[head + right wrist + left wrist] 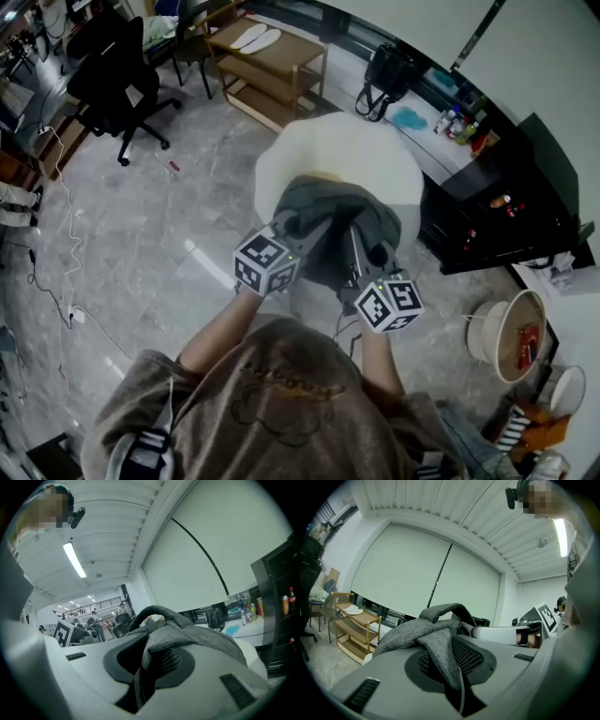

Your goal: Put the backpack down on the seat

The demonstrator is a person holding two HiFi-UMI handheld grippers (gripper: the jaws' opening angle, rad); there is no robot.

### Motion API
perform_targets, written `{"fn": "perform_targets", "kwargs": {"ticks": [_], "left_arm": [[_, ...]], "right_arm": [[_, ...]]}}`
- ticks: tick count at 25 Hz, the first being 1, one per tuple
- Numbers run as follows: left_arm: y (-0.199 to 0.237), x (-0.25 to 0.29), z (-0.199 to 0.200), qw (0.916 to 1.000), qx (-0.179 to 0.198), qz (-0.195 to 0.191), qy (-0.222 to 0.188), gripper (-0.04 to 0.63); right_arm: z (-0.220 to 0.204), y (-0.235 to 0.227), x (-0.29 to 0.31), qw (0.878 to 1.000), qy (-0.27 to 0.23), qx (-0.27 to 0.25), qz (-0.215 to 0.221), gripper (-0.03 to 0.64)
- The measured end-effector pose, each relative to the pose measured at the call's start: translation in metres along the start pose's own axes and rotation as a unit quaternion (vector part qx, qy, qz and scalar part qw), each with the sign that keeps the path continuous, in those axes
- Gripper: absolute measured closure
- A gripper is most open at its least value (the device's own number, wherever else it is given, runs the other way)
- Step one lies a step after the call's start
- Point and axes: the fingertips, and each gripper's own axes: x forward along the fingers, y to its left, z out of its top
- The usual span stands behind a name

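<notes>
A grey fabric backpack (345, 214) hangs in front of me, over the near part of a round white seat (328, 145). My left gripper (296, 228) is shut on one grey shoulder strap (439, 656), which runs down between its jaws. The right gripper (362, 251) is shut on the other strap (154, 654) in the same way. In the left gripper view the backpack (405, 632) bunches just beyond the gripper (451, 670). From the right gripper (140, 679) its body (208, 638) and top carry loop (151, 611) show. The pack hides whether its bottom touches the seat.
A wooden shelf rack (274, 66) stands beyond the seat on the left, with a black office chair (117, 75) further left. A black cabinet (506, 211) is close on the right, and a black bag (389, 70) sits on the window ledge. A round basket (511, 333) stands at my right, cables (56, 281) run at the left.
</notes>
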Motion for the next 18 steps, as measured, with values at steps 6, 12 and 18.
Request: {"fn": "perform_targets", "kwargs": {"ticks": [6,12,18], "left_arm": [[0.044,0.035,0.015,0.9998,0.009,-0.012,0.011,0.541],[0.09,0.069,0.03,0.9991,0.006,-0.035,0.022,0.541],[0.13,0.102,0.041,0.9971,0.013,-0.067,0.034,0.541]], "right_arm": [[0.01,-0.026,0.047,1.0,0.004,0.005,-0.016,0.568],[0.022,-0.05,0.097,0.999,0.006,0.001,-0.043,0.568],[0.032,-0.075,0.141,0.997,-0.006,0.014,-0.072,0.568]]}}
